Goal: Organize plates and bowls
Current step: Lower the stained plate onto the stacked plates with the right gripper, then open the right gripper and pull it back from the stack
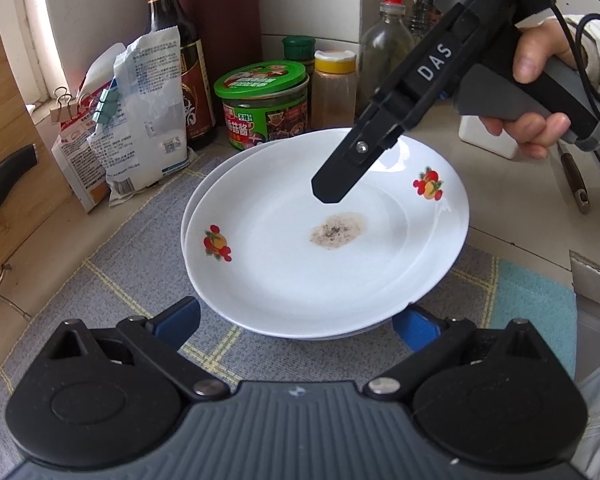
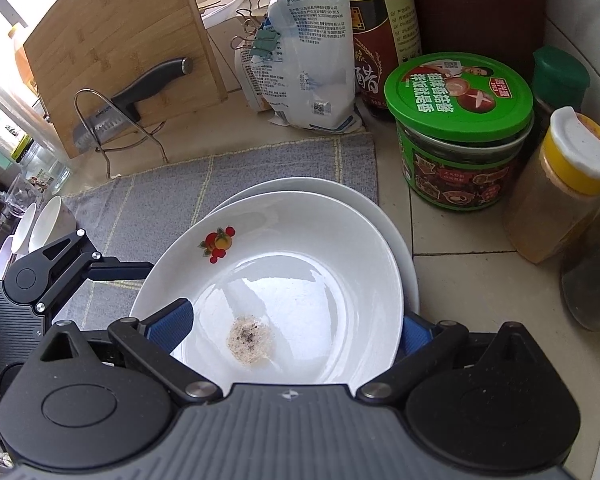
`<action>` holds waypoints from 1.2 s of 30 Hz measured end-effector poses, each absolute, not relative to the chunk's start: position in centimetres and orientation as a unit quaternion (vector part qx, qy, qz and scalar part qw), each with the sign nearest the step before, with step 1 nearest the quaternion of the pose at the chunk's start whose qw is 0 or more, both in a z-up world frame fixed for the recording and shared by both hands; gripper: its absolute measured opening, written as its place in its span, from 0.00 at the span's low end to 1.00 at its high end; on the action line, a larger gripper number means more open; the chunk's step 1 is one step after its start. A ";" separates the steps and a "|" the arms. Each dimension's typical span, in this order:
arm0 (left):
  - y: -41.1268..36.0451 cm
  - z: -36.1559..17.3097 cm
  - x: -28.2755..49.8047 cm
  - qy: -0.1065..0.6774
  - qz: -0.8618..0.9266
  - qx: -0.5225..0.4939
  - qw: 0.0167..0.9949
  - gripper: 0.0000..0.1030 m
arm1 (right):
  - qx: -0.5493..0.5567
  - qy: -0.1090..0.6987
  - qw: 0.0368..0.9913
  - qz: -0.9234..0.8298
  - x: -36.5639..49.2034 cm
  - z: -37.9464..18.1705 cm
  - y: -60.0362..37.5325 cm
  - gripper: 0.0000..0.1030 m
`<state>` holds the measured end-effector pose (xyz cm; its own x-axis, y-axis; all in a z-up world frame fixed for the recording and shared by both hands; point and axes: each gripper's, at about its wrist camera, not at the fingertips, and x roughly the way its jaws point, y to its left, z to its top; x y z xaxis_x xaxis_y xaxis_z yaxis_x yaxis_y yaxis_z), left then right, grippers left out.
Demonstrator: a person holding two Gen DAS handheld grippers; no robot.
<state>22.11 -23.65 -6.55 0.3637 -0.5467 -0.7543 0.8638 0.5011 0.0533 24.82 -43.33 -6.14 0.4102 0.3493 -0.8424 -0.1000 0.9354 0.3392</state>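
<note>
Two white plates lie stacked on a grey checked mat (image 1: 112,280). The top plate (image 1: 292,264) (image 2: 300,248) has fruit decals and a patch of food residue (image 1: 338,232) in its middle. The bottom plate (image 2: 384,208) shows only as a rim. My left gripper (image 1: 296,324) is open at the stack's near edge, with blue fingers (image 1: 176,320) on either side, the right one partly under the rim. My right gripper (image 2: 292,330) (image 1: 336,188) is open too. One of its fingers is over the plate's inside and the other is outside the rim.
A green-lidded jar (image 1: 264,104), a dark sauce bottle (image 1: 180,40), clipped bags (image 1: 140,120) and spice jars (image 2: 564,184) crowd the back. A cutting board with a knife (image 2: 112,60) leans at the left. White bowls (image 2: 40,224) sit beyond the mat. A person's hand (image 1: 540,92) holds the right gripper.
</note>
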 end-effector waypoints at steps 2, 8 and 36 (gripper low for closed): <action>-23.6 -6.5 22.1 0.348 -0.444 0.228 0.794 0.99 | 0.116 0.525 0.833 0.132 24.8 -6.0 -43.3 1.00; -23.6 -6.5 22.0 0.347 -0.442 0.228 0.795 0.99 | 0.109 0.524 0.836 0.124 24.3 -5.7 -43.2 1.00; -20.9 -4.7 19.4 0.294 -0.388 0.200 0.850 0.99 | 0.020 0.476 0.876 0.075 20.5 -3.4 -40.4 1.00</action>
